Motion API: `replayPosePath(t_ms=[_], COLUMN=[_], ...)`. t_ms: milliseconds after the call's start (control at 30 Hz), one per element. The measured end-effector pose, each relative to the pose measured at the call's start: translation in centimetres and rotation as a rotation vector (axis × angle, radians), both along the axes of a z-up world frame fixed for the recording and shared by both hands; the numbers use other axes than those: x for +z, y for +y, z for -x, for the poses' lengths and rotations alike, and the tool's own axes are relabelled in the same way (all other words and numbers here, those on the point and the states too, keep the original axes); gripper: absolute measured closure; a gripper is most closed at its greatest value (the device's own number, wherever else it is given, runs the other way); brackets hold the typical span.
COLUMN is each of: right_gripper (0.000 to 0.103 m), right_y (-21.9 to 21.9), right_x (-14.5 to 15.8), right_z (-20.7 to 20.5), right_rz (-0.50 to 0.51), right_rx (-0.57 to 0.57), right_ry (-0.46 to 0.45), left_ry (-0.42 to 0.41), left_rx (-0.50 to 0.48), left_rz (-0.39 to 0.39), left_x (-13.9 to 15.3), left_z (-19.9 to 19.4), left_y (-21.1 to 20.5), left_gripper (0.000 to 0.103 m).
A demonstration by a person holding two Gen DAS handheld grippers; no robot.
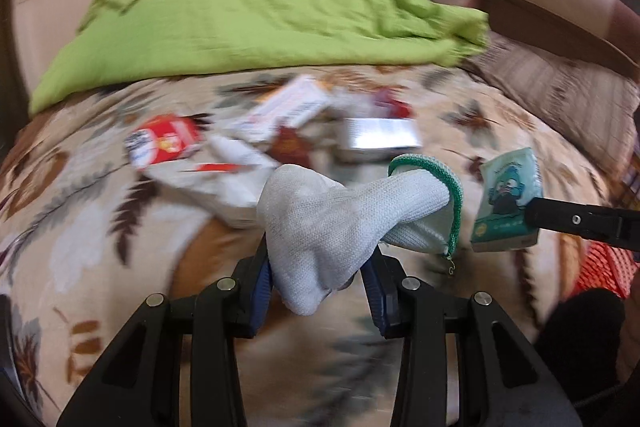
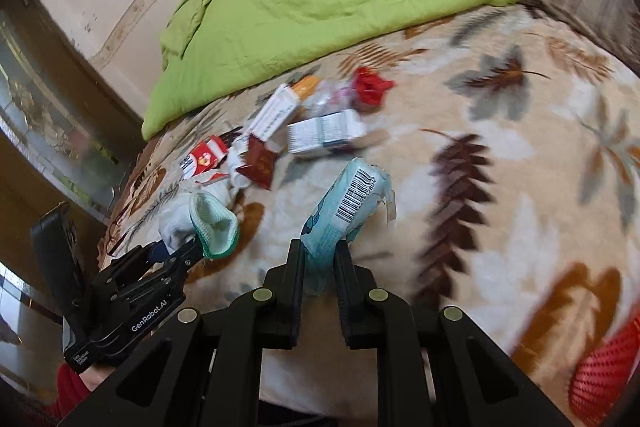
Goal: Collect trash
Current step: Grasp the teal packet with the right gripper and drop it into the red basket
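Left wrist view: the left claw [image 1: 316, 267] is clamped on a white sock [image 1: 320, 219] with a green cuff, lifted above a leaf-patterned blanket [image 1: 100, 227] on the bed. To its right, the right claw [image 2: 318, 255] pinches a pale blue tissue packet [image 2: 348, 207], barcode side up in the right wrist view, also held clear of the bed. Beyond both, a heap of trash lies on the blanket: a red-and-white carton [image 1: 164, 143], a white box [image 2: 326, 131], a dark red wrapper [image 2: 258, 161] and a crumpled red scrap [image 2: 372, 87]. A green quilt [image 1: 248, 7] is bunched behind the heap. A red mesh basket [image 2: 600, 371] shows at the lower right edge.
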State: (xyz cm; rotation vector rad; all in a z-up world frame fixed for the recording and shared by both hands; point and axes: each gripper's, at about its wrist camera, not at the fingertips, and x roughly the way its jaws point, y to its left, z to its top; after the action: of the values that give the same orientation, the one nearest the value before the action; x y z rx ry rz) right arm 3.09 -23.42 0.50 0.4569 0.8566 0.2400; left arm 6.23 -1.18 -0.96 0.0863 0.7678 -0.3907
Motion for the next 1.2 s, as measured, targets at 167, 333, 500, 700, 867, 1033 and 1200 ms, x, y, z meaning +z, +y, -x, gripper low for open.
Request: replayPosePath(t_ms=[167, 333, 500, 700, 867, 1033, 1200], right_gripper=[0.087, 0.087, 0.087, 0.087, 0.052, 0.047, 0.043], right_y=[-5.0, -10.1, -16.3, -21.8, -23.7, -23.9, -21.6], right_x=[1.6, 3.1, 2.9, 2.0, 1.7, 2.7, 3.5], right_z=[3.8, 8.3, 14.1, 19.2, 21.0, 20.9, 18.5], right_rz=[-0.006, 0.044, 0.099, 0.128, 0.143, 0.201, 0.180], right_rx=[-0.104, -0.221, -0.384, -0.529, -0.621, -0.637, -0.561], right_ry=[-0.029, -0.051, -0.021, 0.026, 0.058, 0.023, -0.032], left_ry=[0.032, 0.036, 0.044, 0.102, 0.118, 0.110, 0.103], left_rx=[-0.158, -0.319, -0.487, -0.668, -0.743, -0.722, -0.589], left_rz=[0.010, 0.022, 0.030, 0.041, 0.007, -0.009, 0.001], left_x=[0.8, 2.6, 4.3, 5.2, 4.8, 4.5, 4.3], left_z=[1.8, 3.8, 6.5, 10.0, 12.3, 12.4, 10.0], left_y=[-5.5, -12.0, -19.4, -27.9, -32.7, -31.8, -27.4], left_gripper=[0.064, 0.064, 0.064, 0.064, 0.033, 0.031, 0.030])
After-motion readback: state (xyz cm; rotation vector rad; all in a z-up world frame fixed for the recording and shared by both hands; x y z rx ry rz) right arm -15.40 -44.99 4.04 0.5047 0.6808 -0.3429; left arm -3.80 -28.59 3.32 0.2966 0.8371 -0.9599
